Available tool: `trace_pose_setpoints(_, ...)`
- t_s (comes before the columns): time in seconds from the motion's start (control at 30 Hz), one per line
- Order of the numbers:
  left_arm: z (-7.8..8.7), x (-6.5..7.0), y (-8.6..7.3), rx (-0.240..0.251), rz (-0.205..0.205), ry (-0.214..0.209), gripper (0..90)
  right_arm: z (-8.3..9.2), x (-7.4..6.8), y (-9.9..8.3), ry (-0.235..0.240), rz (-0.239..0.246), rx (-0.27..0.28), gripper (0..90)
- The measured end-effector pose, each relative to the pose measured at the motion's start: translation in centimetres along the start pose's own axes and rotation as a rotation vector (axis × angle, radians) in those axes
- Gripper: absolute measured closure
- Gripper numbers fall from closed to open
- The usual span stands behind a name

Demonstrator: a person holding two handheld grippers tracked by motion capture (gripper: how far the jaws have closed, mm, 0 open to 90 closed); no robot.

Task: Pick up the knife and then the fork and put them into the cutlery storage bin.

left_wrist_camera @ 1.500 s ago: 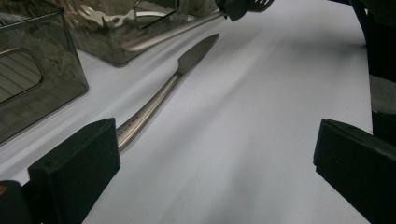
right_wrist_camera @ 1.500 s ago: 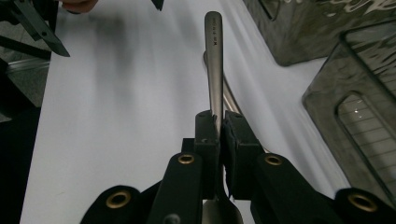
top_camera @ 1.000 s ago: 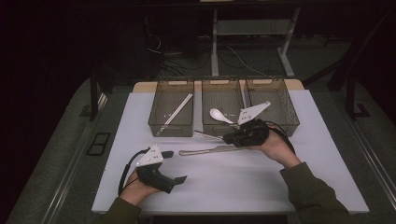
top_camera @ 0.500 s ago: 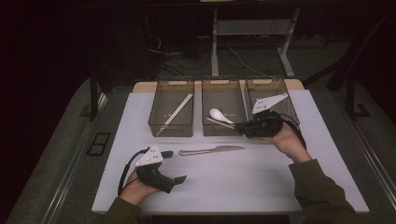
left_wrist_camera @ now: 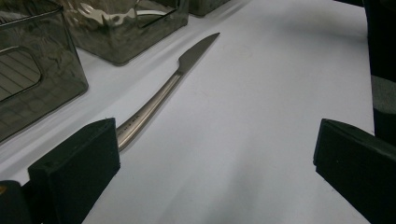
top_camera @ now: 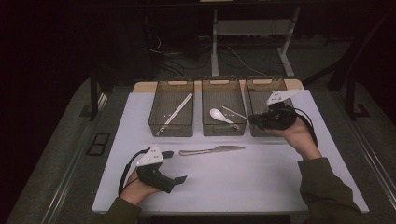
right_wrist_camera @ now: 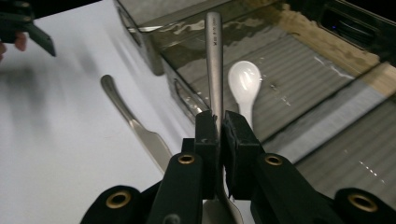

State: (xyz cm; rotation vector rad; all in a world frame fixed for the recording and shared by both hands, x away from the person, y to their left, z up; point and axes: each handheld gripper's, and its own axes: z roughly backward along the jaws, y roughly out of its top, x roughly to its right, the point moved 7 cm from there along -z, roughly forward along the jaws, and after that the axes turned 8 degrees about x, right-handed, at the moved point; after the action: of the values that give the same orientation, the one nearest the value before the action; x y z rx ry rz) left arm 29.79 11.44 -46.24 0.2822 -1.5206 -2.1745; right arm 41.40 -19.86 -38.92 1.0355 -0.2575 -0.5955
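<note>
- Looking down from the high view, a white tabletop (top_camera: 261, 177) carries three smoky plastic bins in a row at its far edge. The left bin (top_camera: 172, 114) holds chopsticks (top_camera: 175, 113), the middle bin (top_camera: 223, 113) a white spoon (top_camera: 217, 115). The right gripper (top_camera: 254, 120) hangs at the near wall of the right bin (top_camera: 266, 91), its fingers clamped on a thin metal utensil (top_camera: 233, 112) whose handle reaches over the middle bin. A knife (top_camera: 212, 150) lies flat on the tabletop in front of the bins. The left gripper (top_camera: 176, 166) rests near the front left, just beside the knife's handle end.
- Riding on the left gripper, its view shows the fingers (left_wrist_camera: 74, 163) wide apart with nothing between them. The knife (left_wrist_camera: 163, 88) runs away from the left finger toward the bins.
- Riding on the right gripper, its view shows the fingers (right_wrist_camera: 208, 135) pressed together on the metal utensil (right_wrist_camera: 214, 60), which rises straight up over the middle bin (right_wrist_camera: 182, 88), beside the white spoon (right_wrist_camera: 243, 86). The knife (right_wrist_camera: 135, 128) lies on the tabletop at left.
</note>
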Motion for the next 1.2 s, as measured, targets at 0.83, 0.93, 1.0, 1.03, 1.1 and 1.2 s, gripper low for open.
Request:
trace_pose_setpoints(0.83, 0.1, 0.1, 0.0, 0.007, 0.007, 0.0, 0.0, 1.0, 10.8, -3.2, -0.329, -0.207, -0.076, 84.3)
trace_pose_setpoints(0.93, 0.1, 0.1, -0.1, 0.004, 0.007, -0.001, 0.0, 0.7, 11.4, -3.9, -0.345, -0.232, -0.101, 84.3)
trace_pose_setpoints(1.0, 0.1, 0.1, 0.0, 0.004, 0.004, -0.001, 0.0, 0.5, 11.7, -4.3, -0.351, -0.243, -0.116, 84.2)
trace_pose_setpoints(1.03, 0.1, 0.1, 0.0, 0.004, 0.004, 0.0, 0.0, 0.2, 11.9, -4.6, -0.356, -0.249, -0.13, 84.2)
trace_pose_setpoints(1.1, 0.2, 0.1, 0.1, 0.007, 0.004, 0.002, 0.0, -0.1, 12.0, -4.9, -0.36, -0.248, -0.15, 84.2)
trace_pose_setpoints(1.2, 0.1, 0.1, 0.0, 0.005, 0.003, -0.001, 0.0, -0.7, 12.0, -5.3, -0.366, -0.254, -0.181, 84.1)
